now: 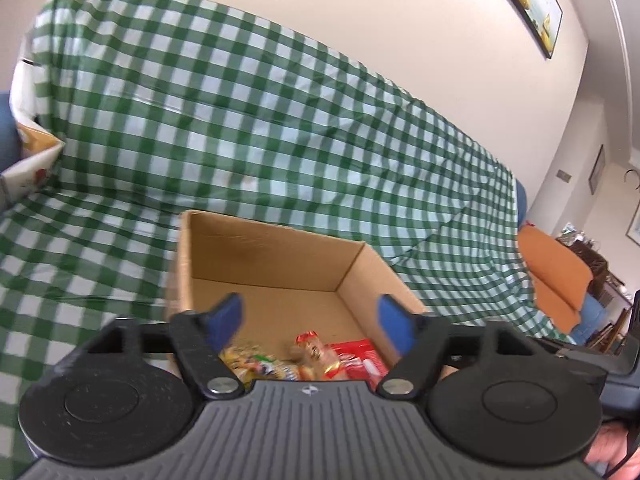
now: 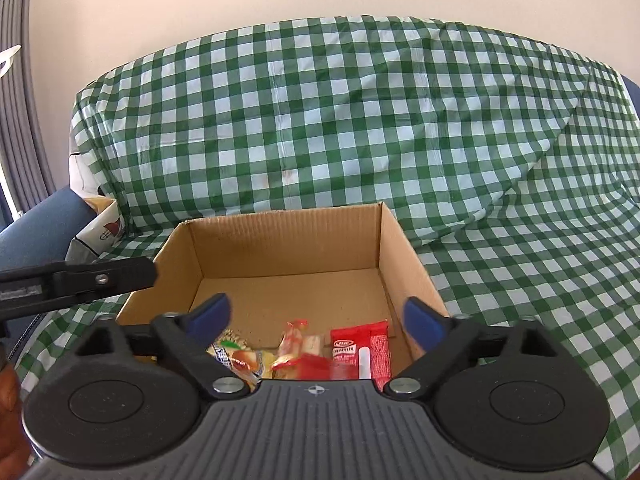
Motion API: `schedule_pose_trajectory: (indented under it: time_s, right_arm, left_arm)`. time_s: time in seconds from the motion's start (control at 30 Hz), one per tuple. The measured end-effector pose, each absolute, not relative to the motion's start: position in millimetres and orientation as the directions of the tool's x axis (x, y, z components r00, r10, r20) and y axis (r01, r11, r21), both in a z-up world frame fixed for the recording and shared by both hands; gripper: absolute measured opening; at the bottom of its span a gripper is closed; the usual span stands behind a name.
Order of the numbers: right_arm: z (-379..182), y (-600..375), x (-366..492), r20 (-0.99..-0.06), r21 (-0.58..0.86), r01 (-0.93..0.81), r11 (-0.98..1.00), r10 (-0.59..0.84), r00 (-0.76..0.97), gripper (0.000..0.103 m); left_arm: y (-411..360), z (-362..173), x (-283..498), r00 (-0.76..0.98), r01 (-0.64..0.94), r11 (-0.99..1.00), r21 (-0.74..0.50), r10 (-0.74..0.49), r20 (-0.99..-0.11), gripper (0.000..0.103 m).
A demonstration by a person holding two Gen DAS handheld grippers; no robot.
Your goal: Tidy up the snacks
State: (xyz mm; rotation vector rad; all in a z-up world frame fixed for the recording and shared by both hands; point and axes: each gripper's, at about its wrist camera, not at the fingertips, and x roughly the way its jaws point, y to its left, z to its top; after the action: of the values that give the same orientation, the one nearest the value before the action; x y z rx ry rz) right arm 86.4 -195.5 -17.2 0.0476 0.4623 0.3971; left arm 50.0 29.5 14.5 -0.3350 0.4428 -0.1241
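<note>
Snacks (image 2: 304, 348) lay at near end of box (image 2: 288, 240). Left gripper (image 1: 310, 316) and right gripper (image 2: 318, 318) were held spread, empty, above box. Placing step judged done; next move calls for another snack to be sought.

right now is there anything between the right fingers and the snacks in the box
Nothing visible. The right gripper hangs open over the topless cardboard box, and the red snack packet and yellow-wrapped snacks lie uncovered on its floor. The left gripper sits off to the side by the box's left wall.
</note>
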Motion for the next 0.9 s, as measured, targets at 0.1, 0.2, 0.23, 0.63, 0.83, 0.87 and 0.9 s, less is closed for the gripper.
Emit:
schedule_pose_trajectory:
  time_s: [0.1, 0.2, 0.23, 0.63, 0.83, 0.87, 0.9]
  right_arm:
    - [-14, -201, 72, -0.422, 0.143, -0.371, 0.918, 0.395, 0.816, 0.102]
    - [-13, -213, 58, -0.436, 0.162, -0.358, 0.919, 0.393, 0.810, 0.102]
    - [-14, -217, 53, -0.448, 0.167, -0.352, 0.921, 0.389, 0.805, 0.102]
    - [-32, -227, 21, -0.540, 0.106, -0.321, 0.941, 0.326, 0.776, 0.102]
    - [-35, -224, 30, -0.559, 0.126, -0.302, 0.945, 0.319, 0.766, 0.102]
    - [-35, -224, 31, -0.562, 0.128, -0.303, 0.944, 0.321, 0.762, 0.102]
    - [-36, -223, 32, -0.565, 0.128, -0.306, 0.943, 0.323, 0.759, 0.102]
  left_arm:
    - [31, 19, 29, 0.891, -0.016, 0.948, -0.317, -0.130, -0.435, 0.085]
    - [26, 21, 7, 0.870, -0.041, 0.948, -0.317, -0.122, -0.478, 0.088]
    - [24, 21, 1, 0.859, -0.044, 0.942, -0.333, -0.134, -0.493, 0.091]
    - [-12, -17, -30, 0.735, -0.126, 0.952, -0.278, -0.098, -0.671, 0.103]
    - [0, -22, -24, 0.734, -0.196, 0.950, -0.242, -0.021, -0.678, 0.103]
    - [0, -21, -22, 0.734, -0.200, 0.948, -0.246, -0.021, -0.678, 0.103]
    - [1, -21, -21, 0.735, -0.202, 0.948, -0.246, -0.020, -0.678, 0.103]
